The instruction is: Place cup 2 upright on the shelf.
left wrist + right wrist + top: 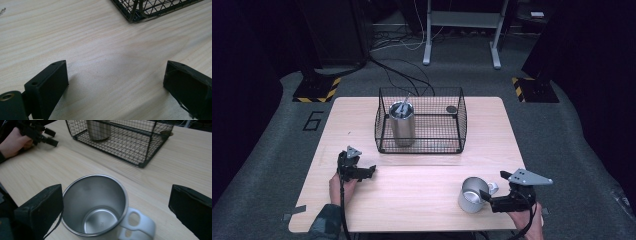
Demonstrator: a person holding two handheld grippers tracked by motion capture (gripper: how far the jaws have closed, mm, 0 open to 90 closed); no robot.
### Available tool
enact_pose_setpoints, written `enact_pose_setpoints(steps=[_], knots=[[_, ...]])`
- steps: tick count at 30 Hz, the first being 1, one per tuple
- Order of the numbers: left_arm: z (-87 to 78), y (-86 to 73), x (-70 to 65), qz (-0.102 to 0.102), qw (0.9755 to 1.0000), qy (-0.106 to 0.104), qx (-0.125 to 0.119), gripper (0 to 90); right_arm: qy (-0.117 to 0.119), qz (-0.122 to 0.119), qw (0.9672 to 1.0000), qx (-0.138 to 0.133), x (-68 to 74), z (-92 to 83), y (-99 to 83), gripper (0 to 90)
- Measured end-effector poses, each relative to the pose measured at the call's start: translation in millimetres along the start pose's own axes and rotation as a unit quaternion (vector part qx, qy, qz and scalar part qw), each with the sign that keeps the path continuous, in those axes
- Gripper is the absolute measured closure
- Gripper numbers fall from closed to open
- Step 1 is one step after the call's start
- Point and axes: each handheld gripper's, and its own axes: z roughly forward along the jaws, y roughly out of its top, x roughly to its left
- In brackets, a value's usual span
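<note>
A steel mug (471, 195) with a pale handle stands upright and empty near the table's front right. My right gripper (494, 186) is open beside it, its jaws on either side of the handle end. In the right gripper view the mug (95, 202) sits between the wide-apart jaws of that gripper (117, 195), close to the left one. My left gripper (368, 172) rests at the front left, open, with bare wood between its jaws (115, 72). A black wire basket (422, 145) stands mid-table with a tall steel canister (402, 125) inside.
The canister (98, 128) stands at the basket's left end with a utensil in it. A small dark round object (452, 108) lies in the basket's far right corner. The basket's corner (140, 12) lies ahead of the left gripper. Light wooden table (422, 175); dark floor, cables and stands beyond.
</note>
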Motion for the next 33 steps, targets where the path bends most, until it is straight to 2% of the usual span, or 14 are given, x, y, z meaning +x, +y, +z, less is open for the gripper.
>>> enact_pose_setpoints(steps=[1,6,12,19,25,31,33], knots=[[0.3,-0.1,-0.8,-0.003,1.0,-0.002,-0.001,5.8,0.006,-0.007,0.9999,0.007,7.4,5.8,-0.3,0.0],[0.1,0.0,-0.6,-0.002,1.0,-0.003,0.001,5.8,0.011,-0.022,0.9996,0.014,18.6,17.5,-1.3,0.0],[0.0,0.0,-0.5,-0.002,1.0,-0.004,0.0,6.1,0.017,-0.025,0.9992,0.025,21.2,25.7,-3.6,0.0],[0.0,0.0,-0.6,-0.002,1.0,-0.004,0.0,6.1,0.01,-0.024,0.9991,0.034,22.3,32.9,-6.8,0.0],[0.2,0.1,-0.3,-0.001,1.0,-0.004,0.001,5.8,0.01,-0.032,0.998,0.054,24.5,40.9,-10.2,0.0],[0.9,0.4,-0.9,-0.005,1.0,0.005,-0.003,5.8,0.006,-0.029,0.9977,0.061,22.5,46.7,-13.1,2.0],[0.8,0.5,-0.6,-0.002,1.0,0.004,-0.002,5.8,0.001,-0.041,0.9971,0.064,23.6,48.0,-13.8,2.6]])
